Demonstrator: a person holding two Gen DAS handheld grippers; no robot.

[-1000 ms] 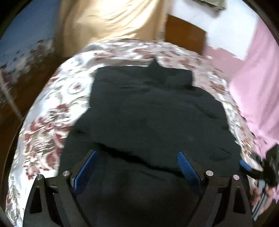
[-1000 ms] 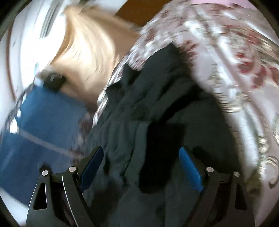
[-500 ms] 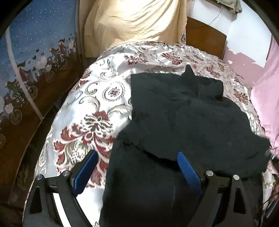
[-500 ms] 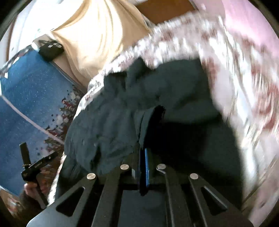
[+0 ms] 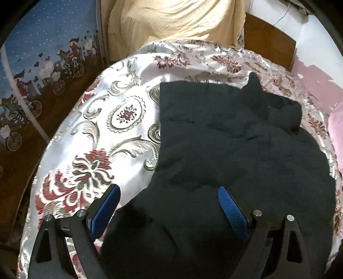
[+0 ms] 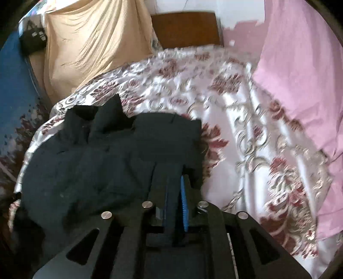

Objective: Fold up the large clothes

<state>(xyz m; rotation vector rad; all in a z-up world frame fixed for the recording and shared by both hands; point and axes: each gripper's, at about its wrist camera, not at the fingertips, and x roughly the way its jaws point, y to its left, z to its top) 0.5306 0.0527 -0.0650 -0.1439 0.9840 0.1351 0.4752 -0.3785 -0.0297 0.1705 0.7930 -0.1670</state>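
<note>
A large black garment (image 5: 231, 146) lies partly folded on a flowered bedspread (image 5: 103, 137). My left gripper (image 5: 169, 206) is open and empty, its blue pads (image 5: 231, 210) hovering over the garment's near left edge. In the right wrist view the same black garment (image 6: 103, 158) lies on the left of the bed. My right gripper (image 6: 174, 199) is shut on a fold of the black garment at its right edge, cloth pinched between the blue pads (image 6: 184, 206).
A beige cloth (image 5: 171, 19) hangs at the bed's far end beside a wooden headboard (image 6: 184, 28). A pink sheet (image 6: 300, 70) lies along the right side. A blue patterned wall (image 5: 38, 47) stands left of the bed. A black bag (image 6: 32, 39) sits far left.
My right gripper went from open to shut on the garment's edge and swung to face the bed's head. My left gripper shifted left, staying open above the garment.
</note>
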